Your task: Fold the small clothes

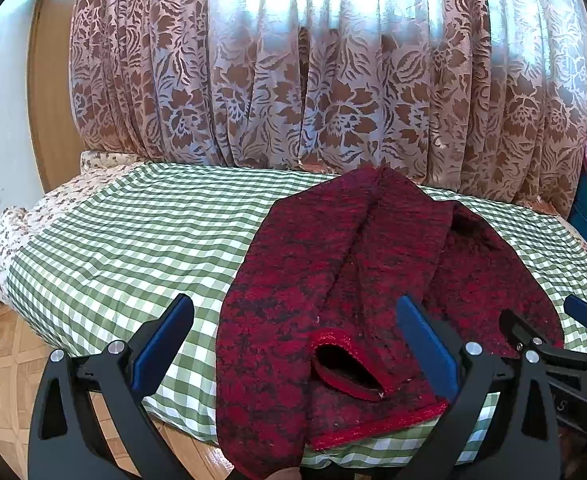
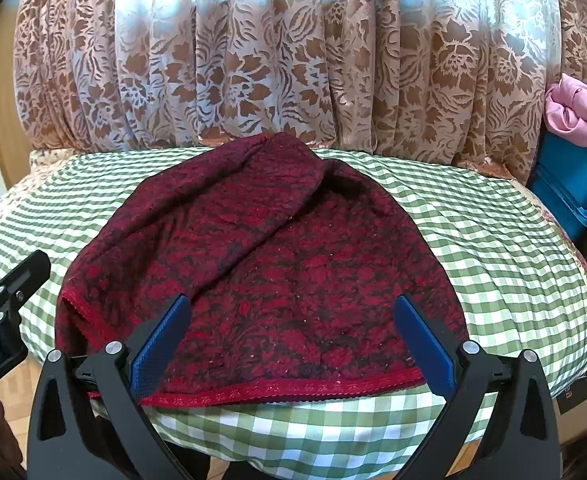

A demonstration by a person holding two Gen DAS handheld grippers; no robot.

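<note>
— So, where's the red knit sweater?
— Spread on the gingham bed; I hold both tools, left tool and right tool, spread, empty.
— Risk?
— Its overhanging hem could slide floorward.

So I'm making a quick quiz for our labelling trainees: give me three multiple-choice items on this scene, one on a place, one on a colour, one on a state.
1. Where does the red garment lie?
A. on the green checked cloth
B. on the wooden floor
C. in the blue bin

2. What colour is the bundle at the far right?
A. yellow
B. pink
C. white

3. How do the left claw and right claw stand?
A. both shut on the garment
B. one shut, one open
C. both open, holding nothing

Key: 1 A, the garment is spread over the checks; 2 B, pink fabric sits above the blue bin; 3 C, both pairs of fingers stand wide apart.
</note>
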